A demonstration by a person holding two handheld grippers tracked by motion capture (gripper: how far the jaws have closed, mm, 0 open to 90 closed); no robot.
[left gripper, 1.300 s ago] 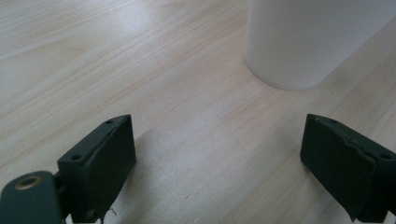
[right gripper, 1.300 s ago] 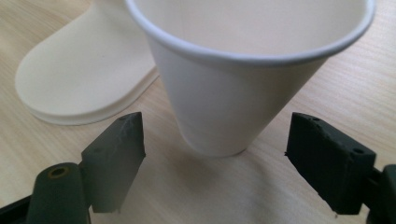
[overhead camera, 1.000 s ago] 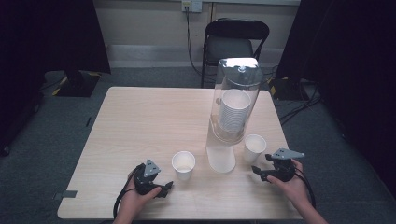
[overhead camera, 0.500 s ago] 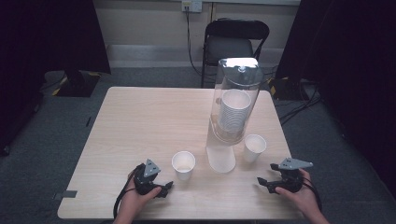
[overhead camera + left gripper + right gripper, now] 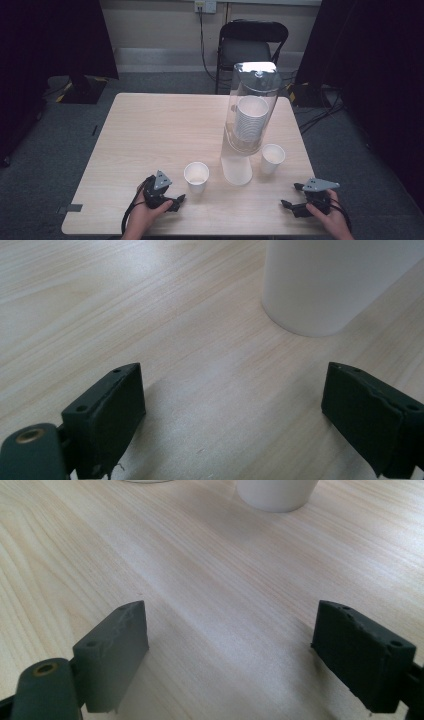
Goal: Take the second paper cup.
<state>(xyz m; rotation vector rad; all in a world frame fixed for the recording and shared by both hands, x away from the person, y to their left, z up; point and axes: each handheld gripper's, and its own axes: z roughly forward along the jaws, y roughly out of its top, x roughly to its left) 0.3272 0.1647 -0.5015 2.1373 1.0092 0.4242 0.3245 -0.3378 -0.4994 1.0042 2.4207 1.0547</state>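
Near the table's (image 5: 150,125) front edge, your right gripper (image 5: 292,207) had drawn back from the right paper cup (image 5: 272,158) (it sat just beside that cup a second earlier), its jaws having just been opening and now spread wide with nothing but bare wood between them. That cup stood released beside the clear dispenser (image 5: 250,120), so I judged its placing done. Your left gripper (image 5: 176,201) rested empty, jaws apart, just short of the left paper cup (image 5: 196,176).

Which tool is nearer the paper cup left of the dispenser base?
Left. The left tool sits just below and left of that cup, jaws open toward it. The right tool lies across the table, beyond the dispenser, jaws open.
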